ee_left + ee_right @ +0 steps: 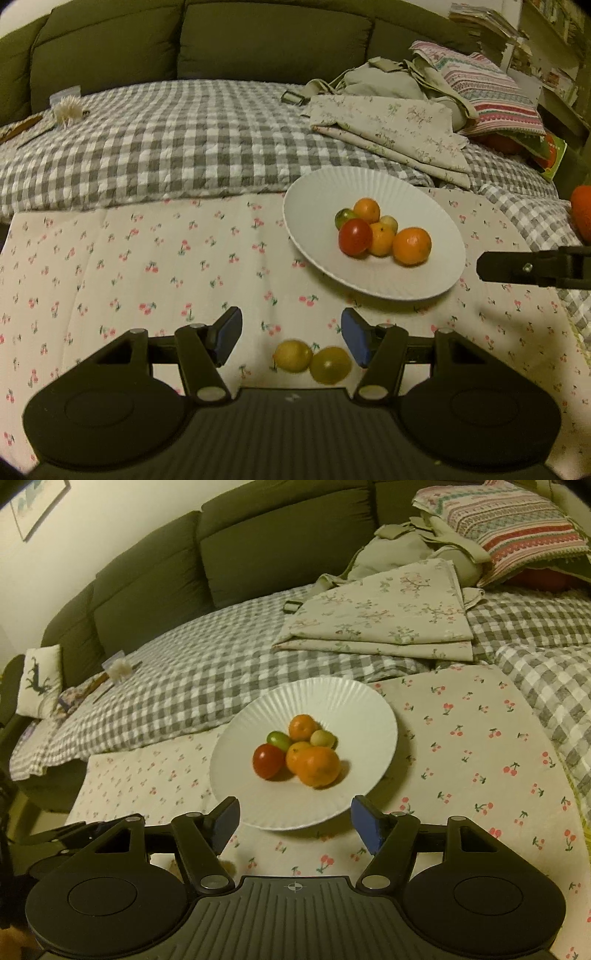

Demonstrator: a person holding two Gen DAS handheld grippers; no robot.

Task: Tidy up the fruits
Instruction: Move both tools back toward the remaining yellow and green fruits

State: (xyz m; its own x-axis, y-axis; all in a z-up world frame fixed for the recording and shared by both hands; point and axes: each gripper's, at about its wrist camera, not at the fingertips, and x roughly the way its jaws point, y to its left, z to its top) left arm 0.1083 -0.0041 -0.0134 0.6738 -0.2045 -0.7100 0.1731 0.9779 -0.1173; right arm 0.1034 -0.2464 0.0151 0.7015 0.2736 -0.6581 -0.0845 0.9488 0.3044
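A white ribbed plate (314,199) (354,705) sits on a cherry-print cloth (129,266) (472,746). It holds a red fruit (355,236) (268,760), several orange fruits (411,246) (318,766) and small green ones (279,739). Two yellow-green fruits (293,355) (330,365) lie on the cloth between my left gripper's (291,338) open fingers, close to the right pad. My right gripper (294,823) is open and empty at the plate's near rim; one of its fingers shows in the left wrist view (532,268).
A grey checked blanket (166,144) covers the sofa behind the cloth. Folded floral fabric (391,129) (384,616), a beige bag (380,79) and a striped pillow (491,88) (513,524) lie at the back right. A red-orange object (581,210) sits at the far right.
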